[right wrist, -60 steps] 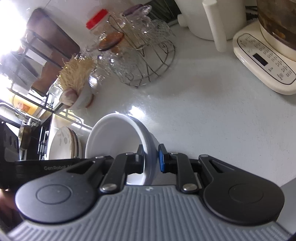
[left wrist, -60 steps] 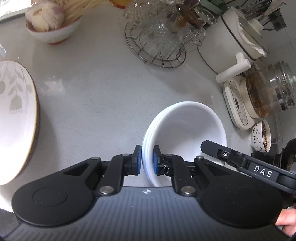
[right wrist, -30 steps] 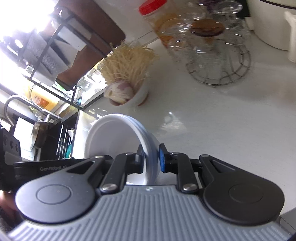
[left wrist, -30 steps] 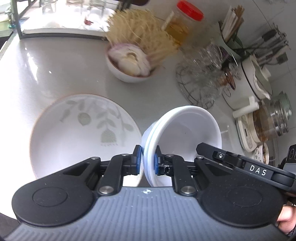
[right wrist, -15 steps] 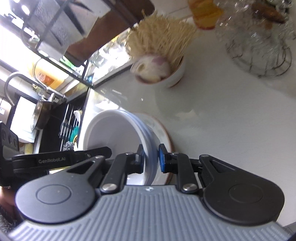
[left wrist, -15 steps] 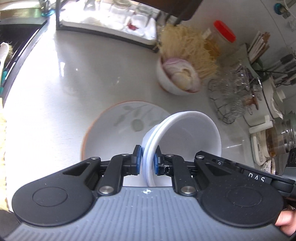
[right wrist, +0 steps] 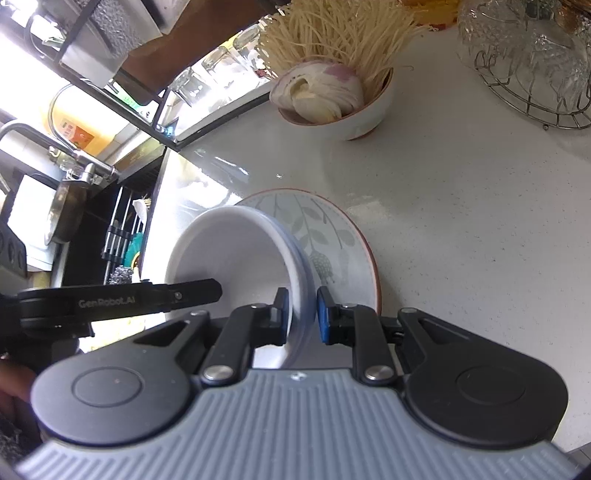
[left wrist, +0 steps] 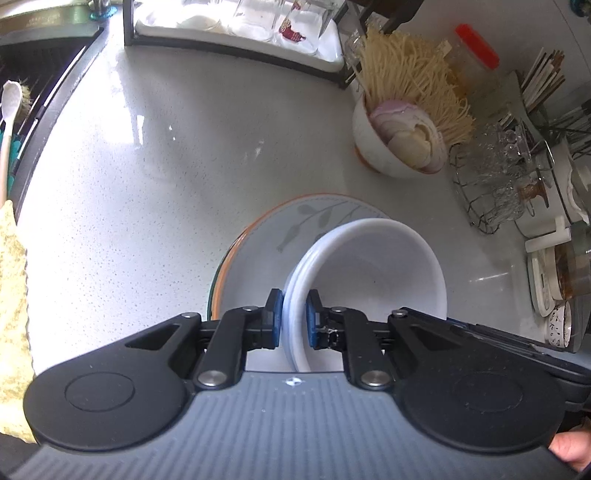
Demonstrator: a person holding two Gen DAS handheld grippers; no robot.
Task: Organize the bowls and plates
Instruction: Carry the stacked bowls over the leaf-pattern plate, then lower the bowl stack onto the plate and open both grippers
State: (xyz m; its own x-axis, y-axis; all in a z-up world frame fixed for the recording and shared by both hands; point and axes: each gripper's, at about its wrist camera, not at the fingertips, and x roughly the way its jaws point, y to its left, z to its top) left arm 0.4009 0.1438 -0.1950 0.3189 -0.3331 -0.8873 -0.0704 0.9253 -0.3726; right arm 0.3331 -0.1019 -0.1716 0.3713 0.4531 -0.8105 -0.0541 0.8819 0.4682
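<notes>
A stack of white bowls is held by both grippers over a leaf-patterned plate with an orange rim. My left gripper is shut on the stack's left rim. My right gripper is shut on the opposite rim of the same white bowls. The plate lies on the white counter under the stack. Whether the bowls touch the plate I cannot tell.
A bowl of sliced onion and dry noodles stands behind the plate. A wire rack of glassware and a kettle base are at the right. The sink is at the left, a dish rack tray at the back.
Both grippers have carried the bowl stack leftward across the counter, from bare counter near the kettle to above the patterned plate. Both grips stay shut on the rims.
</notes>
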